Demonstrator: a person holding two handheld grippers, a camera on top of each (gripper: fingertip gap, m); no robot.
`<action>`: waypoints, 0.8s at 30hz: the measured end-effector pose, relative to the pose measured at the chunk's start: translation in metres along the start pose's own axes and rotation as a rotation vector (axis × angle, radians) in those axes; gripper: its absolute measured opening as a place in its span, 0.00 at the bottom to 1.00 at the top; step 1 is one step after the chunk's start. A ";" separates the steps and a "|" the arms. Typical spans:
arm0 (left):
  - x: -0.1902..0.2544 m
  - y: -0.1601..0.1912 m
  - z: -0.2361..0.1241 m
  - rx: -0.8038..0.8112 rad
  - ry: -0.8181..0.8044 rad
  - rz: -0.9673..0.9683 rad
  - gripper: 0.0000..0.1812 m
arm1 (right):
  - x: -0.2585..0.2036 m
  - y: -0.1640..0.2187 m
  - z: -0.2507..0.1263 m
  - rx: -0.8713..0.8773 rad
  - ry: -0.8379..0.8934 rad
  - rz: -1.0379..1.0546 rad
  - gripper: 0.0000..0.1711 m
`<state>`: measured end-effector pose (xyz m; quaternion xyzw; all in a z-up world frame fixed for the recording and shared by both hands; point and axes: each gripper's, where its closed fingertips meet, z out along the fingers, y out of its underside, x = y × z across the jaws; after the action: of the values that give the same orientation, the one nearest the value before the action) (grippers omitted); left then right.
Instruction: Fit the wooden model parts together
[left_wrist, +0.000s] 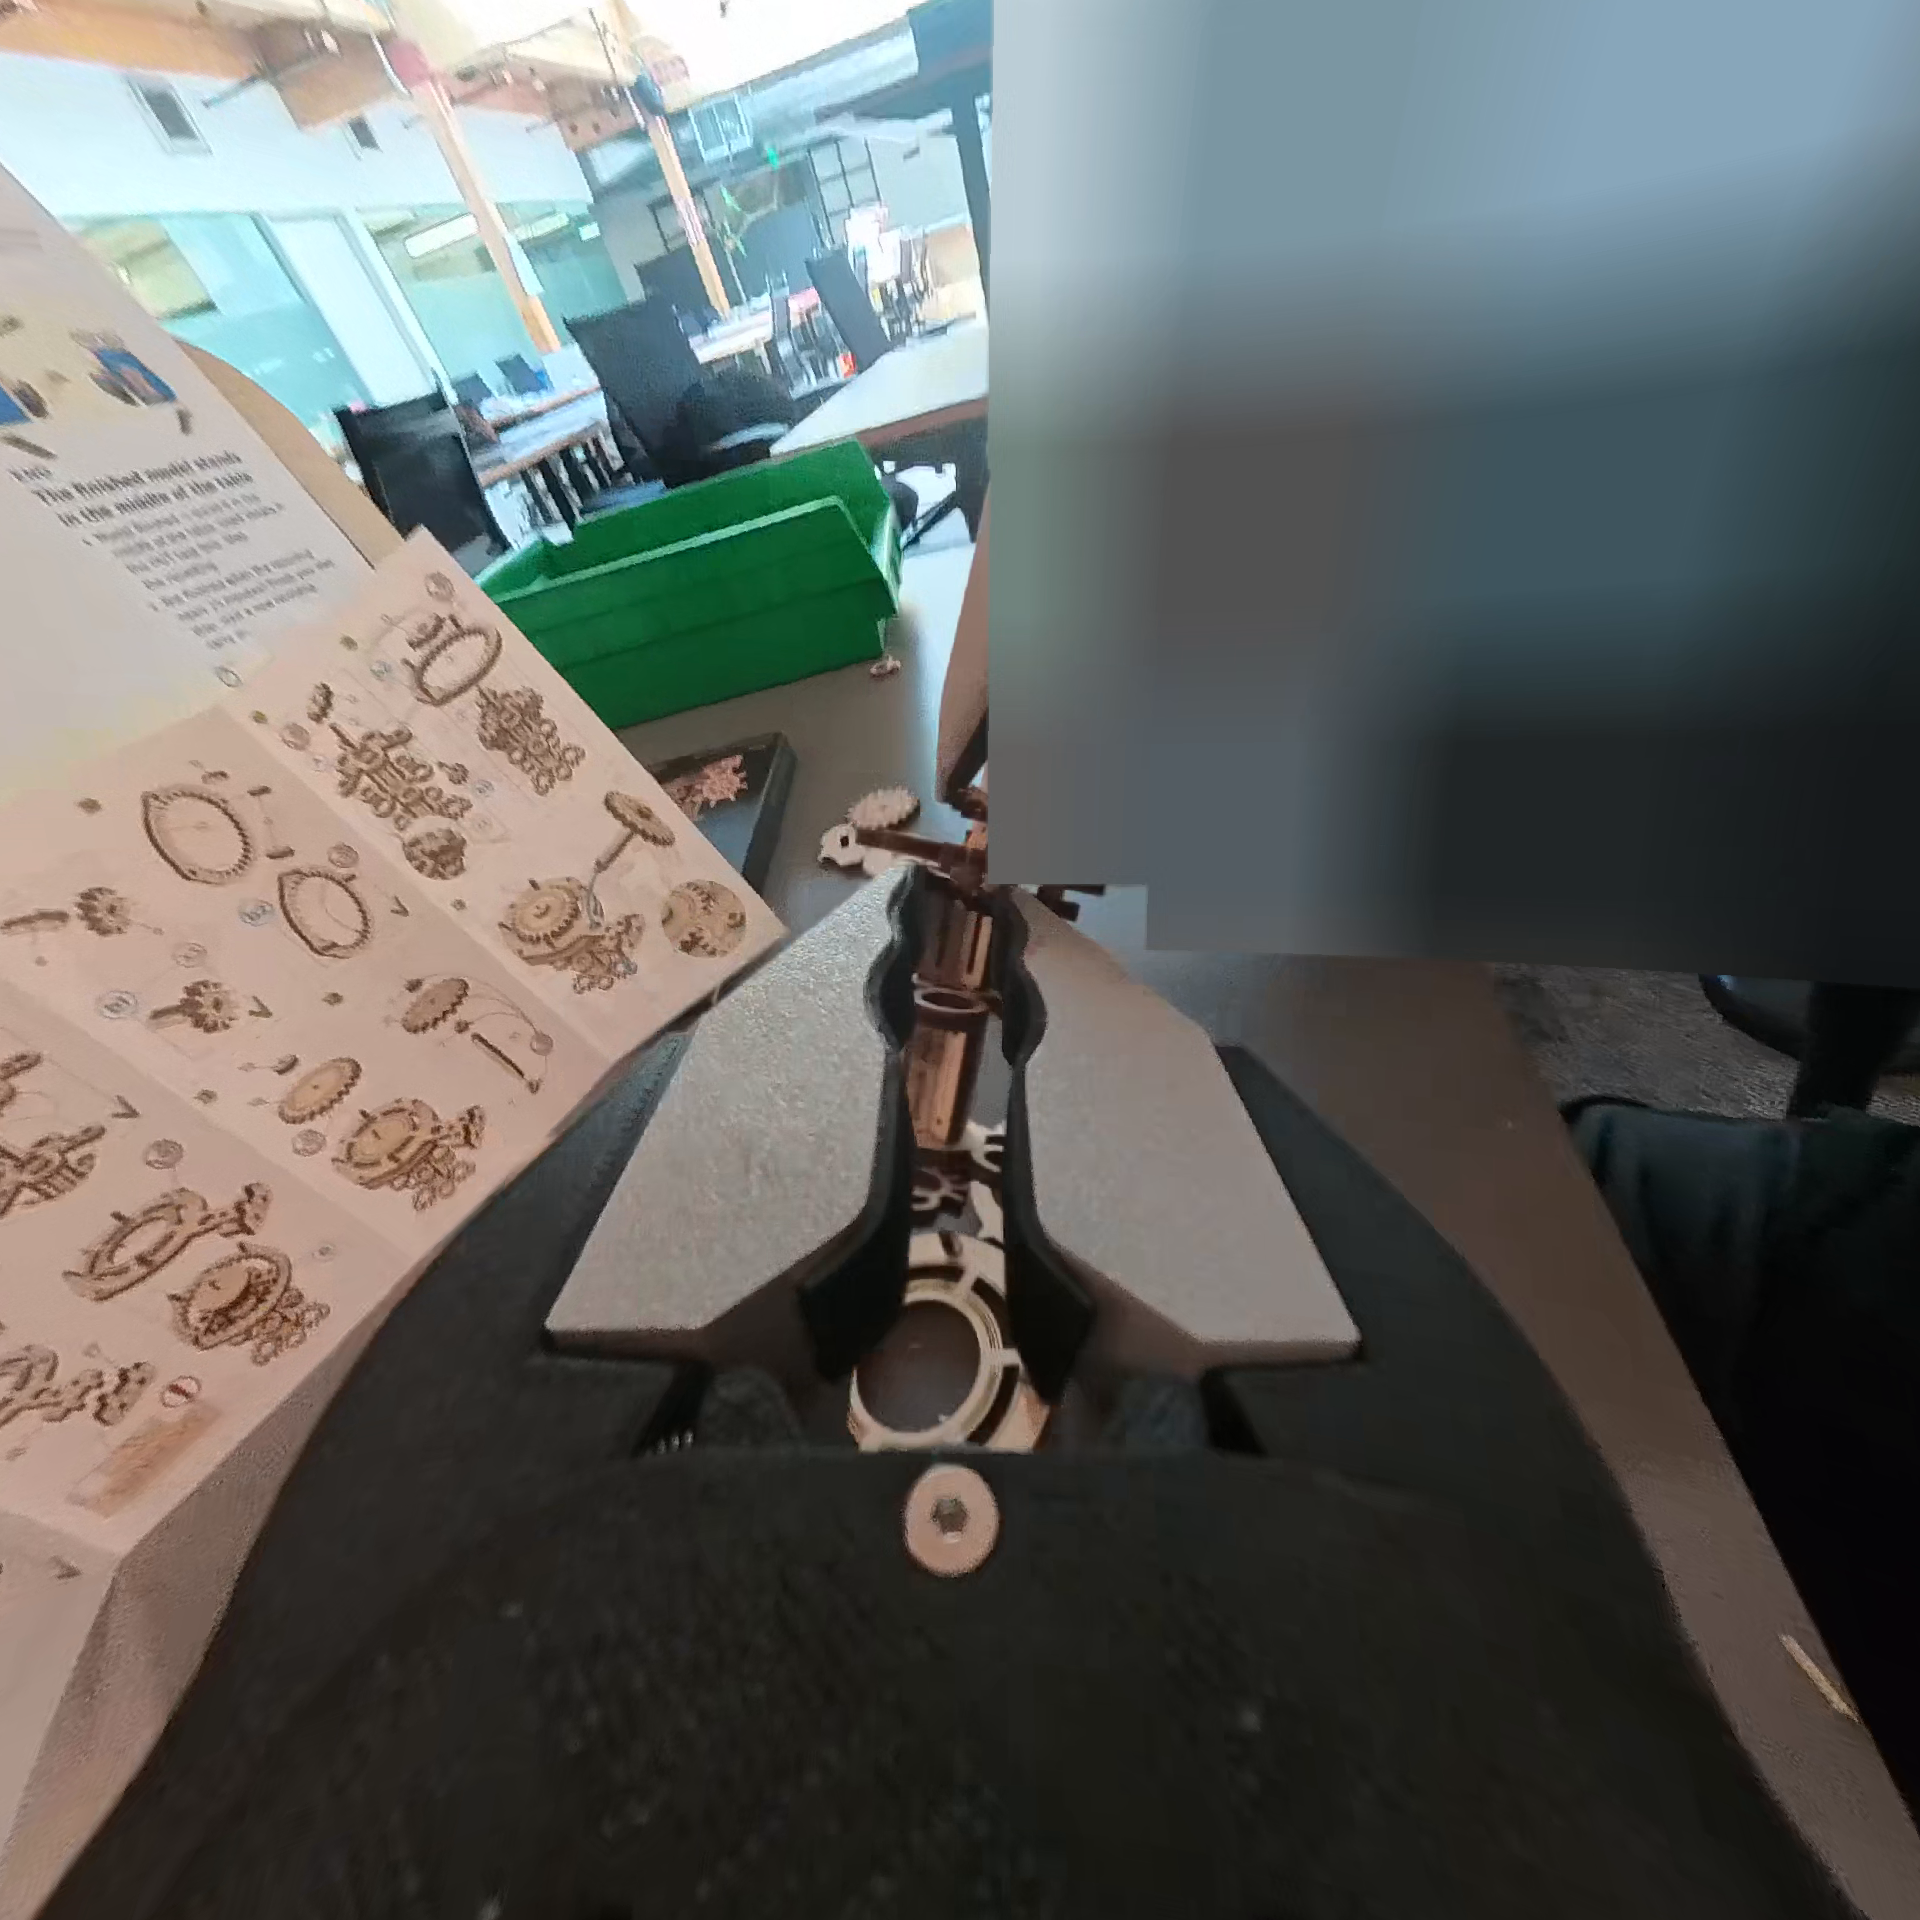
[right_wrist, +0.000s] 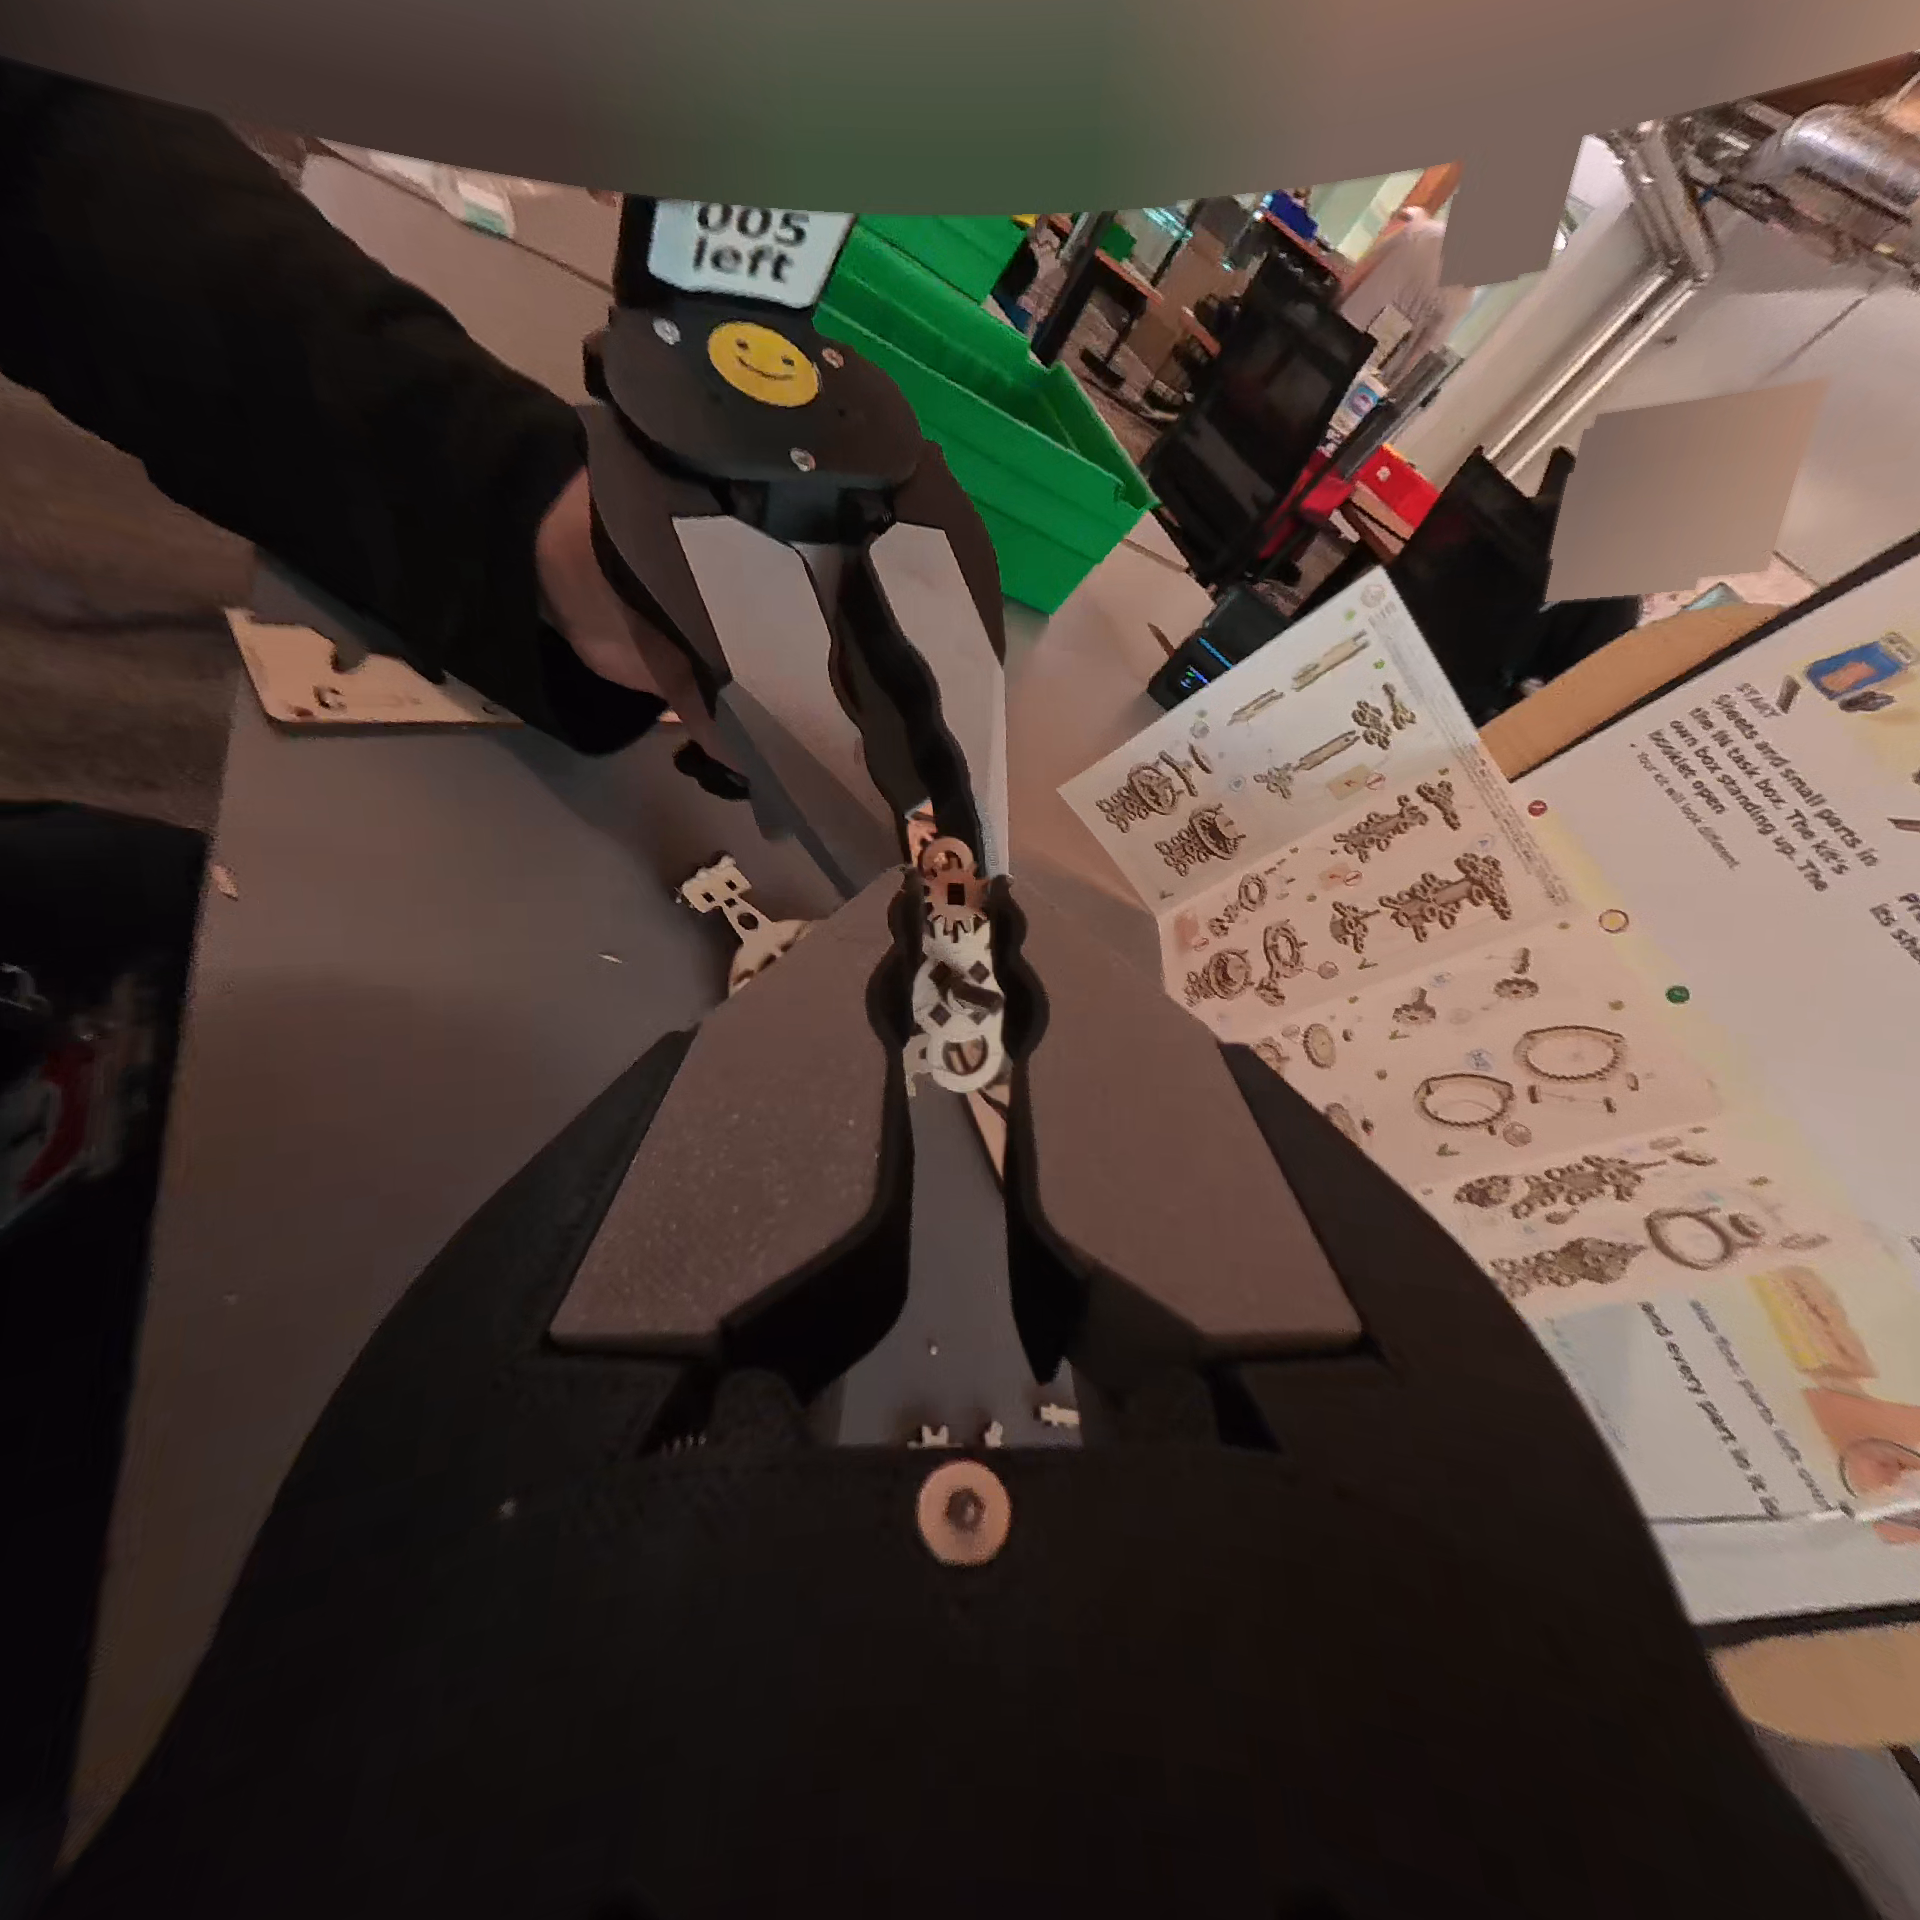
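1. Two grippers meet above the counter (right_wrist: 416, 1039): your left gripper (left_wrist: 951, 935) has jaws clamped on a wooden shaft assembly (left_wrist: 943, 1023)
2. Your right gripper (right_wrist: 956, 935) has jaws clamped on a pale gear cluster (right_wrist: 956, 997)
3. Mating looks underway; loose wooden parts (right_wrist: 727, 904) remain

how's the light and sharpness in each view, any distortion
Left wrist view: bright daylight, booklet washed pale, sharp near the tongs, wide-angle curve at the edges. Right wrist view: dimmer and warmer, booklet bowed by the lens.
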<state>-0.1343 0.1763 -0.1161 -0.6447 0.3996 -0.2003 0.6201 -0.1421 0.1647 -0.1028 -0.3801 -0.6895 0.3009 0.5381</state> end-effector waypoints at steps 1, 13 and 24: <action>-0.001 0.003 0.001 -0.019 -0.004 -0.009 0.05 | 0.000 0.002 0.002 -0.001 0.021 -0.016 0.05; 0.005 0.009 0.003 -0.076 0.035 -0.040 0.06 | -0.003 0.005 -0.001 0.146 -0.191 0.305 0.05; 0.005 -0.003 0.000 0.021 0.169 -0.348 0.06 | 0.004 -0.005 -0.002 0.303 -0.332 0.641 0.05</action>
<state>-0.1308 0.1722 -0.1148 -0.6783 0.3305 -0.3620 0.5474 -0.1417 0.1658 -0.0960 -0.4386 -0.5615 0.6093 0.3480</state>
